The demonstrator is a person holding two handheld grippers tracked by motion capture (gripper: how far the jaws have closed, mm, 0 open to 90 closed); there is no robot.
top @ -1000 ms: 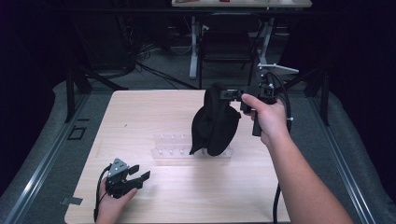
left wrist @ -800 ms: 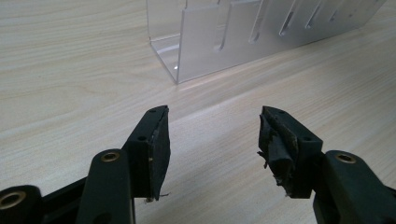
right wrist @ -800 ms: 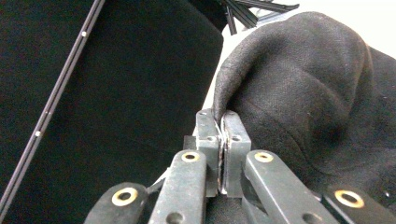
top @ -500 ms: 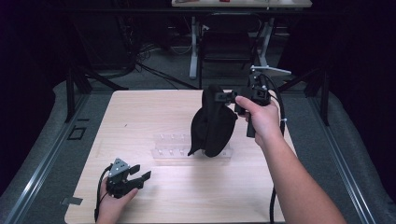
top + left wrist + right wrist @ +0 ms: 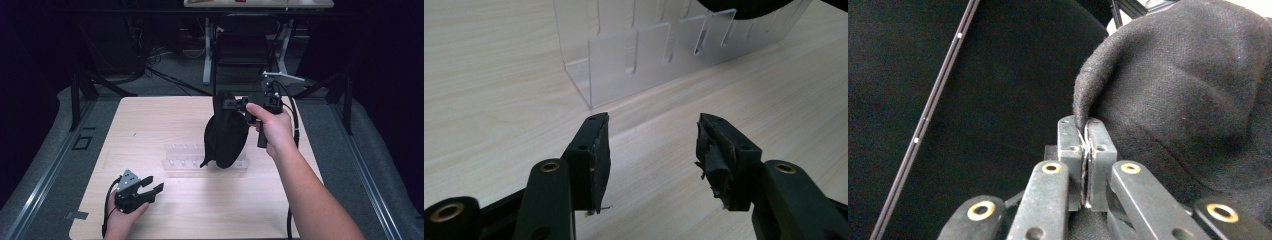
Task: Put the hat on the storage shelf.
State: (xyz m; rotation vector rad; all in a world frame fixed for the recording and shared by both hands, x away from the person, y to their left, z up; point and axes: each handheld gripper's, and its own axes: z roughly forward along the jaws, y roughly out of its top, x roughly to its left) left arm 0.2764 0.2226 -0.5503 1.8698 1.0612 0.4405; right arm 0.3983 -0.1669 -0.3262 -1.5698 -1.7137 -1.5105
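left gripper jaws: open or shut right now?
Open. The left gripper shows a wide gap between its jaws with bare wooden table between them, nothing held; it rests near the clear acrylic rack.

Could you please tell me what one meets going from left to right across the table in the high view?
Left gripper with open fingers → clear acrylic rack → black cloth hanging over the rack's right part → right gripper, shut on the cloth's top.

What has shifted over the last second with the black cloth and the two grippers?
The right gripper, clamped on the black cloth, drifted slightly left and toward the person, carrying the hanging cloth with it over the clear rack. The left gripper stayed open on the table.
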